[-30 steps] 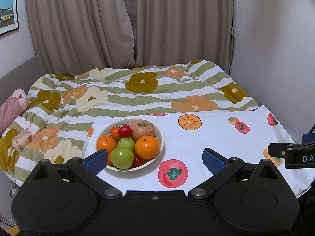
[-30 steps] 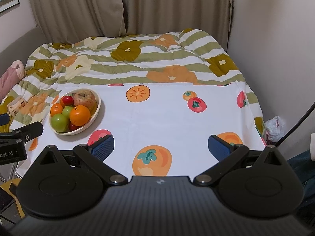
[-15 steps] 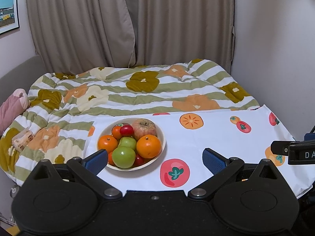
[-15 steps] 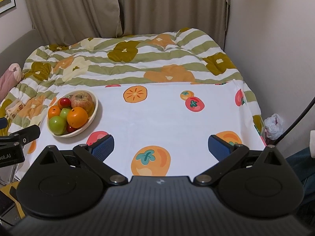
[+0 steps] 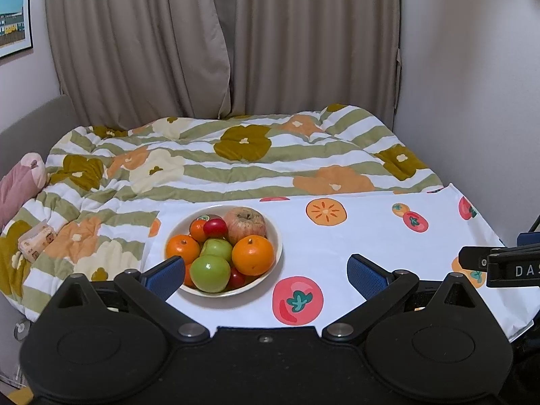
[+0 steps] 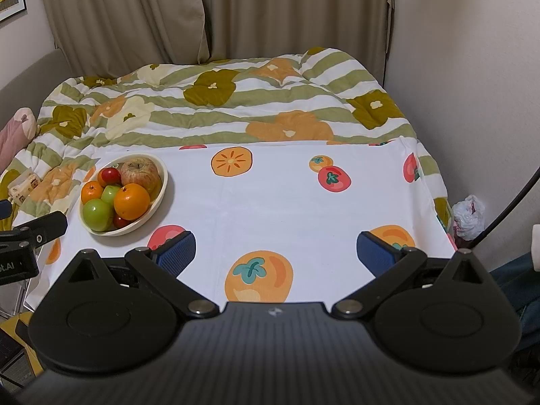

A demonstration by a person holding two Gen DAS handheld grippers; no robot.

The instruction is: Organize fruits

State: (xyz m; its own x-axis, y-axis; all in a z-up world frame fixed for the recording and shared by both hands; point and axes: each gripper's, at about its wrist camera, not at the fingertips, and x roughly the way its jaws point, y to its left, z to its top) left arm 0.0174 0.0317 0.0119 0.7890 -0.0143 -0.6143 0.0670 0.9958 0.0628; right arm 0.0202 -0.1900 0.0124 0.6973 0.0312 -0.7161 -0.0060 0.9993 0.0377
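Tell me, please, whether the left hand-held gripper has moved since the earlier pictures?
Yes. The left hand-held gripper has tilted slightly upward: in its view the picture on the wall and the fruit bowl both sit lower than a second ago.

"DAS" shows on the right gripper; "ot.AI" on the left gripper.

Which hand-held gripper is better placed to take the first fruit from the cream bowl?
Left hand-held gripper: open, with the cream bowl just beyond its fingers. The right hand-held gripper, also open, sits farther off.
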